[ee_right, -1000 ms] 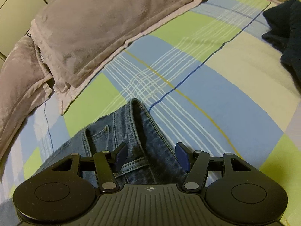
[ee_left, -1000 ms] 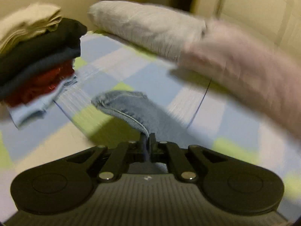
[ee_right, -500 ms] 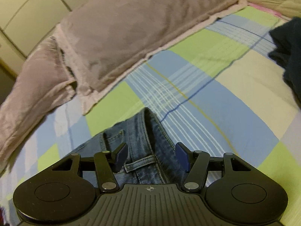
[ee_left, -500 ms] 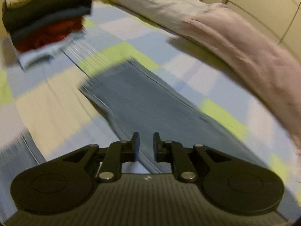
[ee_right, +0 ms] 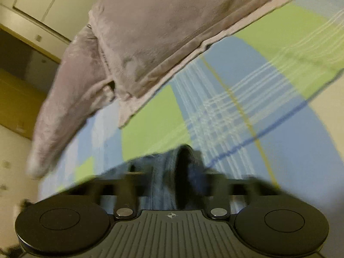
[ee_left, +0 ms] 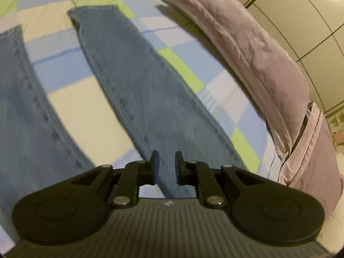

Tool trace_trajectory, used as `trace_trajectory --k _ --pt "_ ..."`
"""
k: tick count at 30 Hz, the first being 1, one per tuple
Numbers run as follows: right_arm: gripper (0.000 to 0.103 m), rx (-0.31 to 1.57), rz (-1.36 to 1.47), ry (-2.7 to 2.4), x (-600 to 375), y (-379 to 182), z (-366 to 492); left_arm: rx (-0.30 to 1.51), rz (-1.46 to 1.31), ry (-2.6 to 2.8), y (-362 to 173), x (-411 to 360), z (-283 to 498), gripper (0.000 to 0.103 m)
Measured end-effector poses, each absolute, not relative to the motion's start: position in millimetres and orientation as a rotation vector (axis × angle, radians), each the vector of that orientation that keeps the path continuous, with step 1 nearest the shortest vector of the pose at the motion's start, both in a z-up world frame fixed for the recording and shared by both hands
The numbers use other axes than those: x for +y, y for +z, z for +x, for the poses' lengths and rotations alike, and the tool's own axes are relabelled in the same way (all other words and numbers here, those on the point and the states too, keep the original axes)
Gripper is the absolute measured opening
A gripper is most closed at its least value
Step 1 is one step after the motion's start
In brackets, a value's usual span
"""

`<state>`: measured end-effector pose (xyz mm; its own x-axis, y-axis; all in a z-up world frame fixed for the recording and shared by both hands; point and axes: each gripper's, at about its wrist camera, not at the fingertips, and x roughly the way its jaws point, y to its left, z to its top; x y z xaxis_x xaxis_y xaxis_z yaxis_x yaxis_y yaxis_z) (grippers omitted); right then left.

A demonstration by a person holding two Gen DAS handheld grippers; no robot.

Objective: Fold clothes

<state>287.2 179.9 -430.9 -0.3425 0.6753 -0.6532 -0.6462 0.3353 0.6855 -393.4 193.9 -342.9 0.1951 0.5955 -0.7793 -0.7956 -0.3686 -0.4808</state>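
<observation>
My left gripper (ee_left: 165, 165) is released, jaws a little apart, nothing between them, hovering over a leg of the jeans (ee_left: 137, 81). Both legs lie flat on the checked bedsheet (ee_left: 71, 79), running far-left. Pink blanket (ee_left: 247, 49) on the right. My right gripper (ee_right: 172, 172) is blurred; jeans waist bunches between its fingers, can't tell if it's clenched.

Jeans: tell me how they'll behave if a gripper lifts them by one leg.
The jeans will probably drape limp: both legs lie flat, following the bedsheet. The thick seams suggest heavy denim, so the free leg should drag rather than flutter. At the waist the cloth bunches between the right gripper's fingers, so it likely folds easily, though blur hides the grip.
</observation>
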Motion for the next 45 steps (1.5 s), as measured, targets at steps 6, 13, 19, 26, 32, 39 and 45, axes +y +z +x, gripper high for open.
trace_trajectory --k 6,13,19,26,32,39,45 --pt "0.002 1.270 -0.068 1.445 201.7 -429.9 279.4 0.236 -1.266 1.472 -336.1 190.9 -358.4 0.010" --pt "0.001 1.220 -0.019 1.455 180.2 -414.1 293.6 0.319 -1.255 1.443 -345.7 202.8 -335.9 0.010" --pt "0.043 1.286 0.004 1.423 164.3 -420.1 308.0 0.332 -1.290 1.387 -350.2 197.2 -326.8 0.010" --pt "0.043 1.379 -0.006 1.461 125.7 -426.2 302.9 0.314 -1.334 1.356 -348.1 188.1 -320.9 0.010" --pt "0.043 1.463 -0.023 1.509 88.6 -431.3 294.2 0.328 -1.347 1.344 -351.5 180.0 -314.0 0.010" --pt "0.043 1.442 -0.099 1.619 116.7 -443.5 294.6 0.326 -1.357 1.328 -355.0 171.5 -306.0 0.010" --pt "0.009 1.417 -0.300 1.736 114.6 -431.5 281.7 0.328 -1.373 1.337 -357.9 166.5 -302.3 0.010"
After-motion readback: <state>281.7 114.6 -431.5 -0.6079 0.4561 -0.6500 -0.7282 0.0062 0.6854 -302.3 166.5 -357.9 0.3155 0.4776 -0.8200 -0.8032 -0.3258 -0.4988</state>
